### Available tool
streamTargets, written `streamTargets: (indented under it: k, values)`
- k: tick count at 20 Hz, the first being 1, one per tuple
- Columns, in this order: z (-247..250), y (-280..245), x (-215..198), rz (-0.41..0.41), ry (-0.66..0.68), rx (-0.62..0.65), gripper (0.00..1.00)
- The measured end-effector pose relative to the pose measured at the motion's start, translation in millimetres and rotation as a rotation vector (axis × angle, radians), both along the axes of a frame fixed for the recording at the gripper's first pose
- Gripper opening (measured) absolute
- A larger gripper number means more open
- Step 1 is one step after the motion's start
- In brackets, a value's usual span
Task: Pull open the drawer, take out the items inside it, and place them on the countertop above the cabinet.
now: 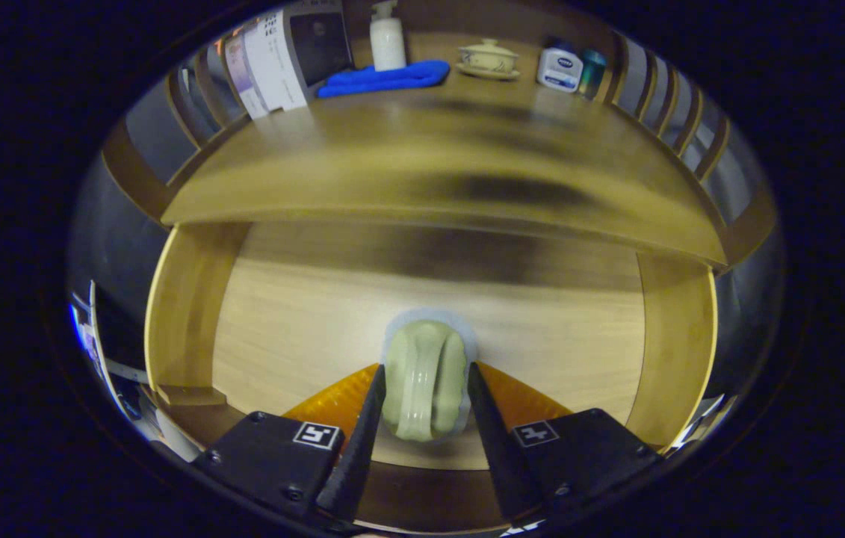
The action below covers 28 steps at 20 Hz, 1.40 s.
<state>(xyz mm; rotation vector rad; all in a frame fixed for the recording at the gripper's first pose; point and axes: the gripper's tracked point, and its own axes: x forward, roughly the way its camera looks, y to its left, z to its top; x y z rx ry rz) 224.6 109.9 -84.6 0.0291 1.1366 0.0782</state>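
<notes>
**Gripper clamped on the drawer handle, drawer pulled out**

The gripper (426,381) is clenched on the pale green handle (426,377) of the drawer (429,329) — one finger presses each side of the handle, which sits upright between them on a light oval backing plate. The drawer stands open below the front edge of the countertop (422,172), its light wooden floor and two side walls exposed. No item can be made out on the part of the floor that shows; the near end is hidden behind the fingers and the handle.

Above, along the back edge of the countertop, several things stand in a row: a white pump bottle (387,36) near the back left, a folded blue cloth (385,78) lying just in front of it, a lidded cream cup on a saucer (488,58) near the middle, and a white-and-blue jar (559,69) touching or just beside a teal can (592,72) toward the back right corner. A boxed item with printed panels (284,56) leans at the left edge. Wooden rails — slatted — fence both sides of the countertop.
</notes>
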Motion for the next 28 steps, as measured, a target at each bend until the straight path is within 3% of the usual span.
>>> streamTargets:
  k: [2,6,7,11,19,28]
  values:
    - [-8,2,1,-0.010,0.015,0.002,0.63]
    - [-7,-8,4,0.017,0.002,-0.056,0.24]
    - [-5,-8,4,0.022,-0.002,-0.059,0.20]
    - [5,-7,3,0.031,-0.023,-0.035,0.15]
    - [105,-18,-9,0.079,-0.130,0.030,0.15]
    - [168,-46,53,-0.025,-0.229,0.014,0.14]
